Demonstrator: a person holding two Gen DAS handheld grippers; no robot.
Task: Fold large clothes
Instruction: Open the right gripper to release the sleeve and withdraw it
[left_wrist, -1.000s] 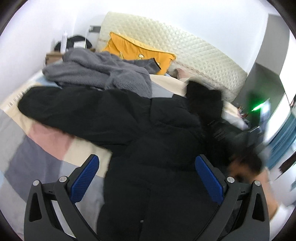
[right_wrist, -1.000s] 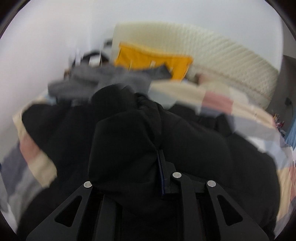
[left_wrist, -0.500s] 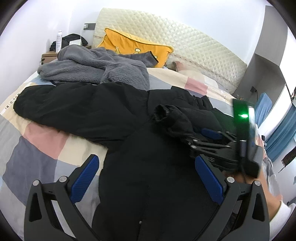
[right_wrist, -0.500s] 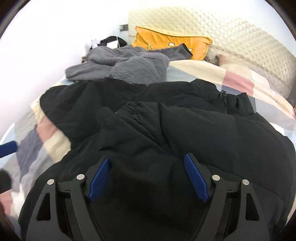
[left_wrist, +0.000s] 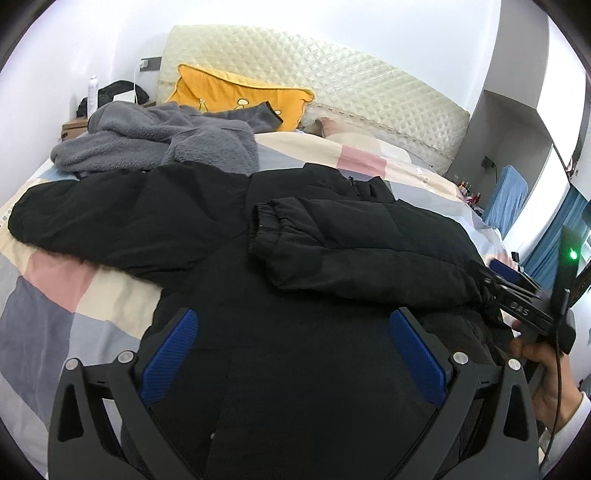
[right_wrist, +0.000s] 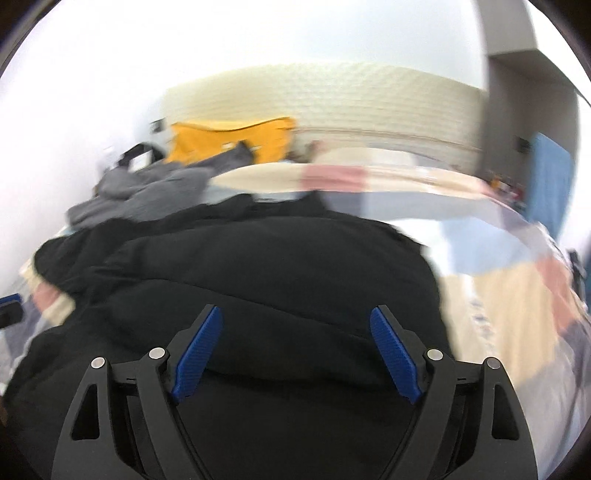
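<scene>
A large black puffer jacket (left_wrist: 295, 369) lies spread on the bed. One sleeve (left_wrist: 362, 254) is folded across its body, cuff (left_wrist: 266, 225) toward the middle; the other sleeve (left_wrist: 92, 214) stretches out to the left. My left gripper (left_wrist: 291, 321) hovers open over the jacket's lower body with nothing between its blue pads (left_wrist: 170, 354). In the blurred right wrist view my right gripper (right_wrist: 295, 314) is over the jacket (right_wrist: 277, 266), its jaws opening and pressing on nothing. It also shows at the right edge as the right gripper (left_wrist: 509, 280), held by a hand (left_wrist: 546, 384).
A grey fleece garment (left_wrist: 155, 147) is heaped at the head of the bed beside a yellow pillow (left_wrist: 229, 92) and a quilted cream headboard (left_wrist: 351, 92). The patchwork bedspread (left_wrist: 55, 295) shows on the left. A cluttered nightstand (left_wrist: 74, 125) stands far left.
My right gripper let go of the sleeve, opened, and drew back to the right. The sleeve now rests across the jacket's body. My left gripper shifted a little over the jacket, still open.
</scene>
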